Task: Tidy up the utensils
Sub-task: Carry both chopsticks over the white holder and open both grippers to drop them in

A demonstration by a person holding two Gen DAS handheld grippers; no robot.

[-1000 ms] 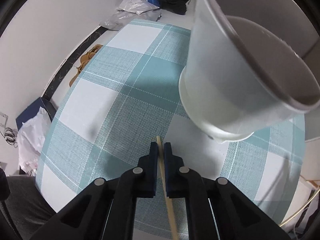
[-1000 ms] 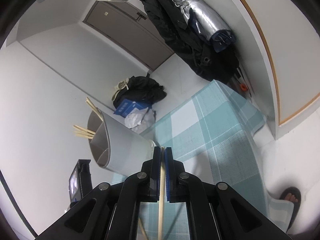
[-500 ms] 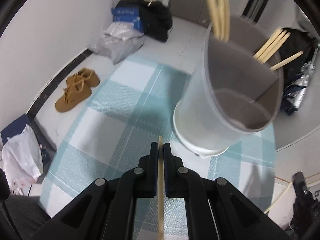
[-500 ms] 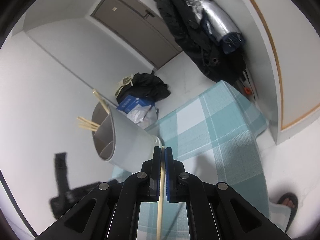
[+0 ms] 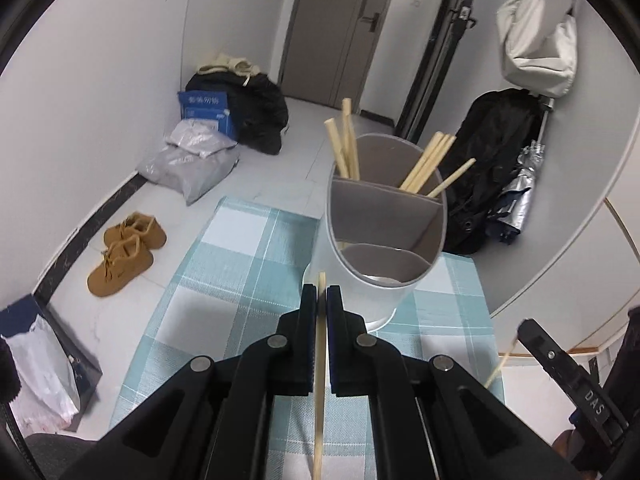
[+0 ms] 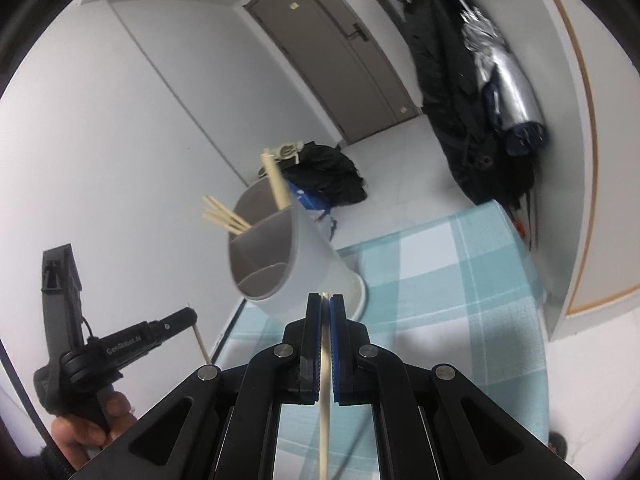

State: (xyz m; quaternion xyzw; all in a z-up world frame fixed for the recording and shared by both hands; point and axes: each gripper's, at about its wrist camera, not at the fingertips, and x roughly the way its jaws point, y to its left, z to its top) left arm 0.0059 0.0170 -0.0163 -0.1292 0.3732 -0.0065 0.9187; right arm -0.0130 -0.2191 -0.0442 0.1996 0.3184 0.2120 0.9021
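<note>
A white utensil holder (image 5: 368,280) with grey inner dividers stands on the teal checked tablecloth (image 5: 240,280); several wooden chopsticks (image 5: 424,164) stick out of its far compartments. My left gripper (image 5: 321,292) is shut on a wooden chopstick (image 5: 319,380), just in front of the holder's near rim. In the right wrist view the holder (image 6: 304,260) leans left, and my right gripper (image 6: 325,300) is shut on another chopstick (image 6: 324,400) near its base. The left gripper (image 6: 192,316) shows there at lower left, held by a hand (image 6: 80,440).
The table's far edge drops to a tiled floor with brown shoes (image 5: 124,252), grey and black bags (image 5: 224,132) and a blue box. A dark coat and folded umbrella (image 5: 516,184) hang at the right wall. The right gripper's body (image 5: 568,376) is at the lower right.
The left gripper has risen and tipped up with its chopstick, so the holder's open top and the room beyond came into view. The right gripper rolled and shifted, still gripping its chopstick.
</note>
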